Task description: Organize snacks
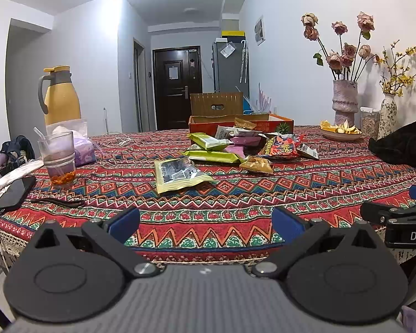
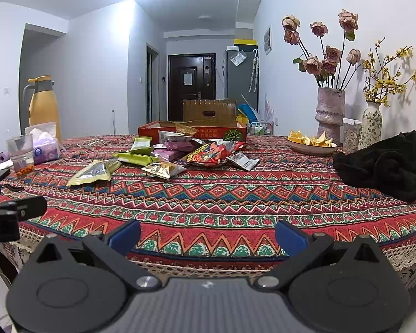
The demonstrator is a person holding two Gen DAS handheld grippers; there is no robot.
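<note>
Both tools, left tool [image 1: 205, 223] and right tool [image 2: 208, 236], are held released and empty at the desk [image 1: 235, 202] edge, snack packets [image 1: 230, 147] piled before the cardboard tray [image 1: 280, 120].

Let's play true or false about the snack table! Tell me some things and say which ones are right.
1. Both grippers, left gripper and right gripper, are open and hold nothing. True.
2. The red snack bag is inside the orange box. False: it lies on the tablecloth in front of the box.
3. The yellow jug lies tipped over. False: it stands upright.
4. The pink vase holds roses. True.
</note>
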